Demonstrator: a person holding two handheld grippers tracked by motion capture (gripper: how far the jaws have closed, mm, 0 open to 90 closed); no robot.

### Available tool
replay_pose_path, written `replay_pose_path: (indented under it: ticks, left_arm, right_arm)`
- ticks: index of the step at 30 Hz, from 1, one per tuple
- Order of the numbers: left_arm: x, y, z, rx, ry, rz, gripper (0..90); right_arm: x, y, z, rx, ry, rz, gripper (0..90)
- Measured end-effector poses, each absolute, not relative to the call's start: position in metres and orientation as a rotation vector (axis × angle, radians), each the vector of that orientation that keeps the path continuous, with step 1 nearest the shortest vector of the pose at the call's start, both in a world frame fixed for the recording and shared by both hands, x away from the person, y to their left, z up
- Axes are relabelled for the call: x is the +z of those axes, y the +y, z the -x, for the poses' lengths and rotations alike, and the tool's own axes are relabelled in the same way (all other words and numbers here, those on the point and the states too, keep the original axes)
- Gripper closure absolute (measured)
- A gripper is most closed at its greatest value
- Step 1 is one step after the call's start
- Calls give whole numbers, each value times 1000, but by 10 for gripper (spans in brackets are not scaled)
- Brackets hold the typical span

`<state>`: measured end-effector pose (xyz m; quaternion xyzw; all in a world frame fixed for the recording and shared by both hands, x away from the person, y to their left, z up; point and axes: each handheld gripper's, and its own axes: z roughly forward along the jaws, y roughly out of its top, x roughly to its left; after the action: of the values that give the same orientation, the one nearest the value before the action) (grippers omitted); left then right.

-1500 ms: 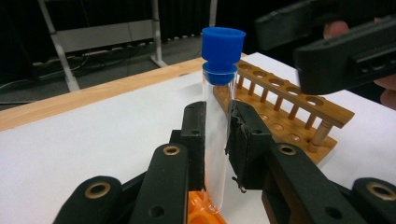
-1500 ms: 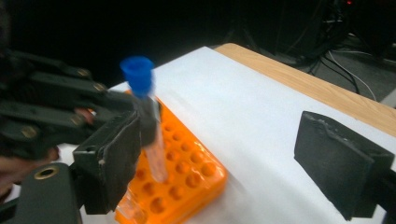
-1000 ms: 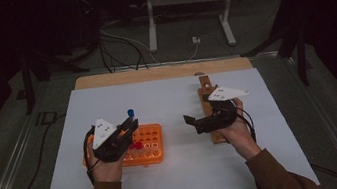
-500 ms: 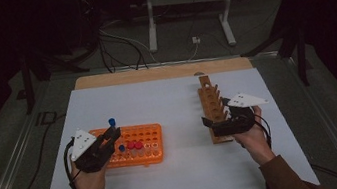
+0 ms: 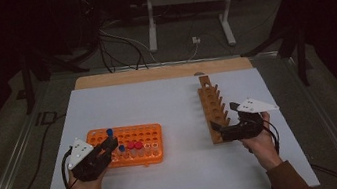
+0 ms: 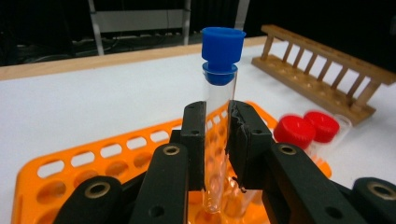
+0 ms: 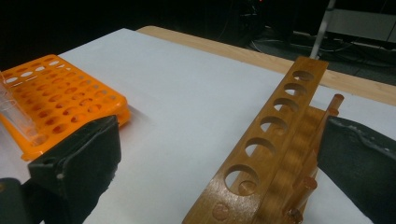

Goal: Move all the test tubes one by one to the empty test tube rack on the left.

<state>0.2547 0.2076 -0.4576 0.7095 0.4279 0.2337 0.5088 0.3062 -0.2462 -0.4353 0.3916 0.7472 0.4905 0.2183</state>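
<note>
the blue-capped test tube [image 6: 218, 116] stands upright between the black jaws of the left gripper [image 6: 217, 135], which are clamped tight on its clear glass, its bottom end down among the holes of the orange rack [image 5: 148, 134] at the near left of the white table [image 5: 167, 99]. two red-capped tubes [image 6: 306, 129] sit in that rack just beside it. over on the right, the right gripper [image 5: 223, 128] hangs with jaws spread wide, nothing in them, at the near end of the wooden rack [image 7: 275, 140].
</note>
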Motion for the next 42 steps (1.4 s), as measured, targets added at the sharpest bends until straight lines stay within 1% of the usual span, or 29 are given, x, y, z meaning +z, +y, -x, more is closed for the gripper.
replay_pose_path:
  ticks: [6, 11, 19, 25, 26, 28, 30, 35, 39, 42]
  left_arm:
    - [-464, 207, -251, 563, 1041, -1784, 774]
    - [-475, 206, -247, 548, 1036, -1903, 775]
    - [-482, 204, -248, 545, 1042, -1978, 778]
    - [-483, 205, -248, 530, 1051, -1966, 764]
    - [-483, 205, -248, 527, 1055, -1959, 743]
    - [-480, 207, -247, 532, 1049, -1928, 657]
    - [-475, 211, -246, 534, 1036, -1887, 589]
    - [-466, 219, -243, 576, 1030, -1802, 466]
    - [-459, 223, -242, 604, 1036, -1706, 403]
    - [-455, 225, -242, 627, 1051, -1642, 327]
  right_arm:
    - [-438, -248, -302, 1370, 2065, -1092, 3]
    - [-440, -253, -297, 1375, 2058, -1095, 3]
    - [-449, -261, -290, 1357, 2055, -1109, 3]
    - [-453, -263, -285, 1335, 2044, -1102, 3]
    - [-453, -264, -284, 1336, 2037, -1101, 3]
    - [-453, -266, -282, 1345, 2027, -1093, 3]
    - [-455, -268, -281, 1352, 2018, -1091, 3]
    - [-458, -277, -277, 1376, 1986, -1109, 3]
    - [-459, -282, -275, 1393, 1968, -1108, 3]
    - [-461, -283, -273, 1407, 1959, -1103, 3]
